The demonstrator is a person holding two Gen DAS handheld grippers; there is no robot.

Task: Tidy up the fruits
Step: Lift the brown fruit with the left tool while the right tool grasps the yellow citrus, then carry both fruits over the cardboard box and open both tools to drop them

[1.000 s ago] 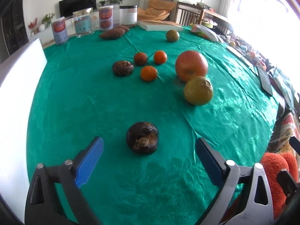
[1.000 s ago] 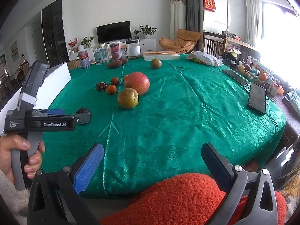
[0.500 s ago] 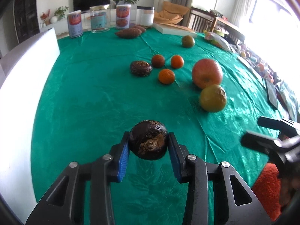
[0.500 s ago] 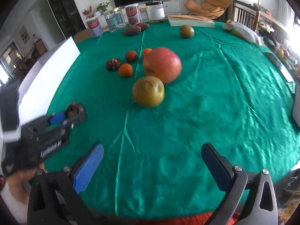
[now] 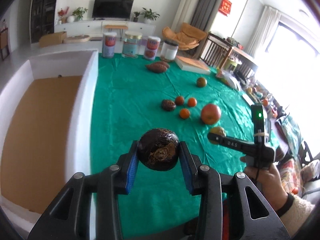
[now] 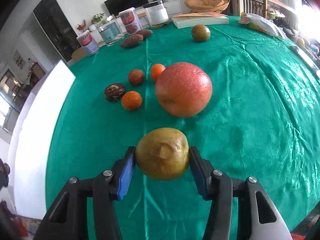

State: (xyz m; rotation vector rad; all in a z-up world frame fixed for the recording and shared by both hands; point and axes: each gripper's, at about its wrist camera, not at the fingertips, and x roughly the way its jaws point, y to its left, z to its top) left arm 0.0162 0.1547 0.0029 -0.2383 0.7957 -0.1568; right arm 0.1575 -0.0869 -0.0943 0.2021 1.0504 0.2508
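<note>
My left gripper [image 5: 158, 160] is shut on a dark brown wrinkled fruit [image 5: 158, 152] and holds it in the air over the green tablecloth, beside the white box [image 5: 88, 92]. My right gripper [image 6: 162, 165] points down at a yellow-green fruit [image 6: 163, 154] that rests on the cloth. Its jaws are closing, and both blue pads touch the fruit's sides. The left wrist view shows that gripper [image 5: 217, 135] from the side, held by a hand. A big red-orange fruit [image 6: 183, 90] lies just beyond it.
Small oranges [image 6: 131, 100], a brownish one [image 6: 136, 77] and a second dark wrinkled fruit [image 6: 114, 92] lie left of the big fruit. A green fruit [image 6: 200, 32], sweet potatoes [image 6: 132, 41], jars [image 6: 129, 23] and a book [image 6: 200, 19] stand at the far edge. The box has a brown floor [image 5: 40, 132].
The left gripper closed on the dark fruit and lifted it toward the white box. The right gripper moved over the table and closed around the yellow-green fruit.
</note>
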